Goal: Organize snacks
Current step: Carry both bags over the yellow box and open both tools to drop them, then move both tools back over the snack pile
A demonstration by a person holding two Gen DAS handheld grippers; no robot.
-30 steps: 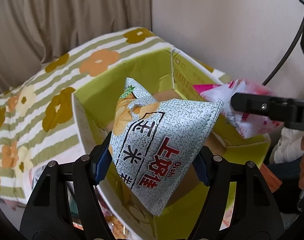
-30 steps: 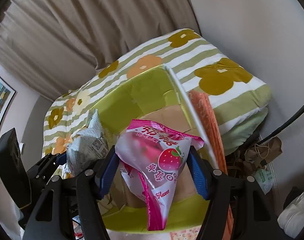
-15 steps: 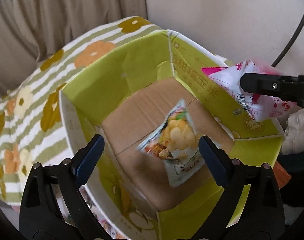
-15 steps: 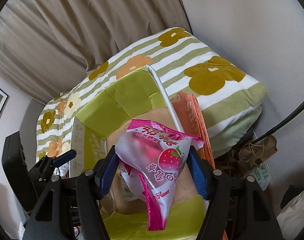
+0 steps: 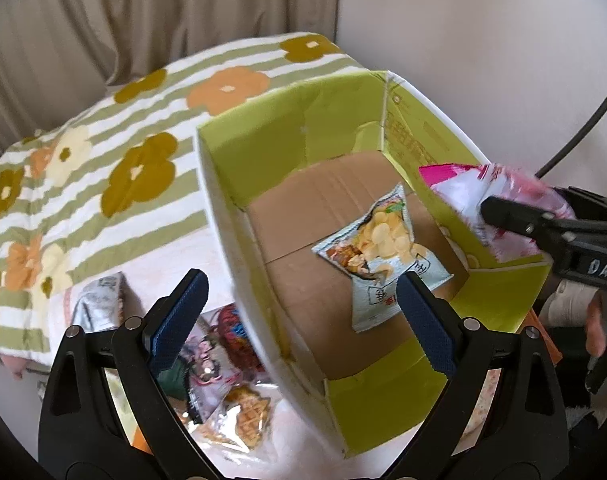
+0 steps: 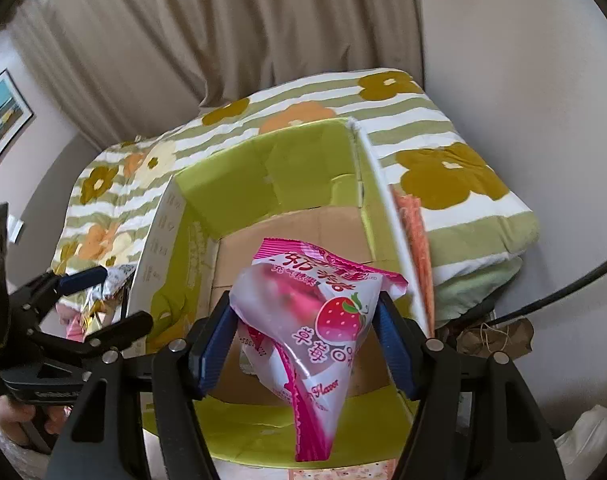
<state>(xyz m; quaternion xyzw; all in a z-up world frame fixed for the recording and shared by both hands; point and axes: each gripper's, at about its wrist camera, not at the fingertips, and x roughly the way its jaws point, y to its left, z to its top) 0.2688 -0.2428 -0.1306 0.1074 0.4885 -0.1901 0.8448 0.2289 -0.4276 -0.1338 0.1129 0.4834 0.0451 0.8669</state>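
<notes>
A green cardboard box (image 5: pixel 303 120) (image 6: pixel 231 188) stands open on the bed. A pale blue crisp bag (image 5: pixel 383 248) lies flat on its brown floor. My left gripper (image 5: pixel 299 284) (image 6: pixel 115 300) is open and holds nothing; it hangs above the box's near left wall. My right gripper (image 6: pixel 303 316) has a pink strawberry snack bag (image 6: pixel 323 312) (image 5: pixel 463 192) between its blue pads, above the box's near right part. Its jaws are opening, but both pads still touch the bag. In the left wrist view one black finger (image 5: pixel 511 216) lies across the pink bag.
Several loose snack packets (image 5: pixel 223 352) and a silver packet (image 5: pixel 99 304) lie on the bed left of the box. A flowered striped blanket (image 5: pixel 135 176) covers the bed. An orange pack (image 6: pixel 415 232) stands along the box's right wall; a brown paper bag (image 6: pixel 491 336) lies beyond.
The left gripper opened and the crisp bag dropped onto the box floor; that gripper then drew back and to the left. The right gripper rolled slightly, keeping the pink bag.
</notes>
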